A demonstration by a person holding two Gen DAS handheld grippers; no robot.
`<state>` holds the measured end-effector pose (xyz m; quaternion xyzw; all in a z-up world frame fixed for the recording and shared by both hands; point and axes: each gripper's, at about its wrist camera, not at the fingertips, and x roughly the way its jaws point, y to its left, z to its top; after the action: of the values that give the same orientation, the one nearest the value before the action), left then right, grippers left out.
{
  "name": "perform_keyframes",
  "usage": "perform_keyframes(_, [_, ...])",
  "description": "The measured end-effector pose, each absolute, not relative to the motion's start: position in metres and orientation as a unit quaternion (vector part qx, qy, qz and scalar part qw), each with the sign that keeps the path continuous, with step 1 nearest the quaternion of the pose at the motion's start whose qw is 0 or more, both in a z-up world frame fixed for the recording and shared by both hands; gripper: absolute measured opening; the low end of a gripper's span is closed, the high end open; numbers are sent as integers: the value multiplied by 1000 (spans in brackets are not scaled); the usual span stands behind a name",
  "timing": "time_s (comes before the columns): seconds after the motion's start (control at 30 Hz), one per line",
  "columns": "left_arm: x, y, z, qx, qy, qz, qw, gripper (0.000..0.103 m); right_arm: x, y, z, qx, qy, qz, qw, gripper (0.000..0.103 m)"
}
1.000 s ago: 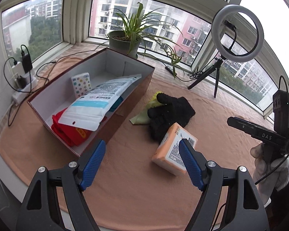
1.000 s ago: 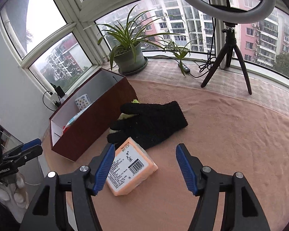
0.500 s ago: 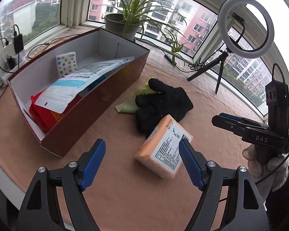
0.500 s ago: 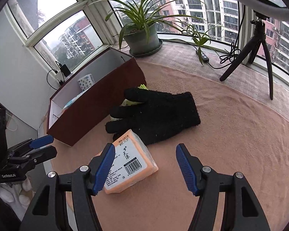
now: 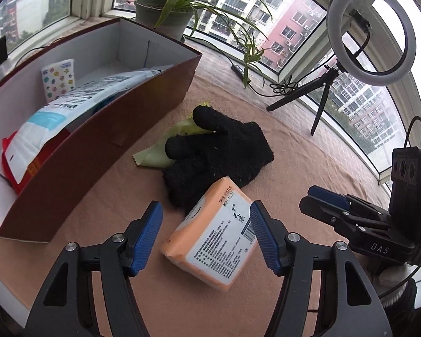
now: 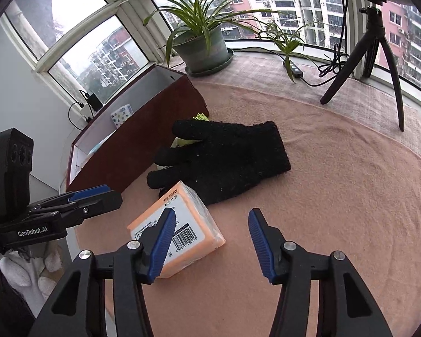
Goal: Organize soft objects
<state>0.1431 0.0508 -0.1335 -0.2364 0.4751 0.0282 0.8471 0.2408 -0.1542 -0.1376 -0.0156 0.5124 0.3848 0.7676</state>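
Inside the box (image 5: 103,151), only the left wrist view shows a white pouch (image 5: 70,106). Left gripper (image 5: 206,236) closing, spread around the orange tissue pack (image 5: 210,241). Right gripper (image 6: 209,241) closing on nothing.

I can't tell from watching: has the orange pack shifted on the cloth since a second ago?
No. The orange pack still leans its far corner on the black glove, as before. It only looks bigger because the cameras came closer.

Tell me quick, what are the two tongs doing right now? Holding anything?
Left tongs: open but closing around the orange tissue pack, not gripping it yet.
Right tongs: open but closing, holding nothing; the tissue pack sits by the left pad.
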Motion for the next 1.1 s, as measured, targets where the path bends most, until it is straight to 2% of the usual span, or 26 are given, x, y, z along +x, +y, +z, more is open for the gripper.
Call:
perform_keyframes(0.1, [150, 51, -138, -243, 480, 27, 843, 61, 244, -159, -141, -9, 516, 382, 766, 49])
perform_keyframes(0.17, [154, 49, -141, -238, 484, 27, 841, 50, 245, -161, -144, -4, 521, 380, 764, 46])
perform_keyframes(0.27, [162, 48, -148, -238, 493, 22, 836, 45, 246, -164, -148, 2, 526, 377, 763, 46])
perform_keyframes(0.53, [181, 52, -166, -282, 509, -1, 813, 45, 245, -171, -153, 6, 531, 371, 762, 46])
perform_keyframes(1.0, [190, 46, -188, -295, 533, -24, 793, 44, 248, -167, -162, 4, 543, 376, 751, 46])
perform_keyframes(1.1, [189, 40, -191, -291, 536, -36, 791, 41, 250, -168, -167, 9, 550, 375, 746, 46])
